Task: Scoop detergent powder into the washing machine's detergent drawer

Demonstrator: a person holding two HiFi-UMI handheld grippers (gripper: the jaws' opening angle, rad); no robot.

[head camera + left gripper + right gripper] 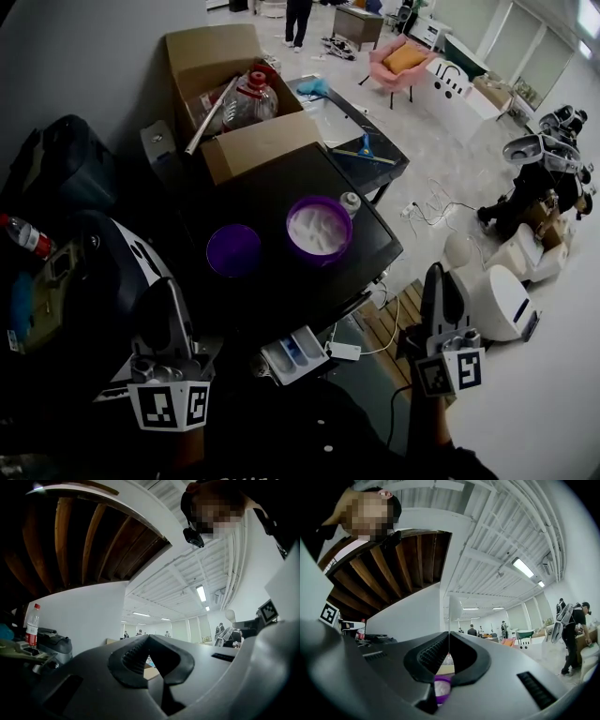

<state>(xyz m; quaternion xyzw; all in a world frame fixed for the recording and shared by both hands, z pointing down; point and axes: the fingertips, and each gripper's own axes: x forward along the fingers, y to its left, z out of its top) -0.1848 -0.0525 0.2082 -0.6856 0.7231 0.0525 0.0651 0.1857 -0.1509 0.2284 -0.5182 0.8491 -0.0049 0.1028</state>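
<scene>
Both grippers clenched, empty: left gripper (pixel 172 286), right gripper (pixel 434 274). Open powder tub (pixel 319 230) lay ahead-left of right fingers, ahead-right of left fingers; right judged nearer. Detergent drawer (pixel 294 355) stood pulled out between both fingers, closer than tub.

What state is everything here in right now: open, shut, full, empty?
Left tongs: shut, empty.
Right tongs: shut, empty.
Purple tub: open, holds white powder.
Purple lid: off, lying beside the tub.
Detergent drawer: pulled out.
Cardboard box: flaps open.
</scene>
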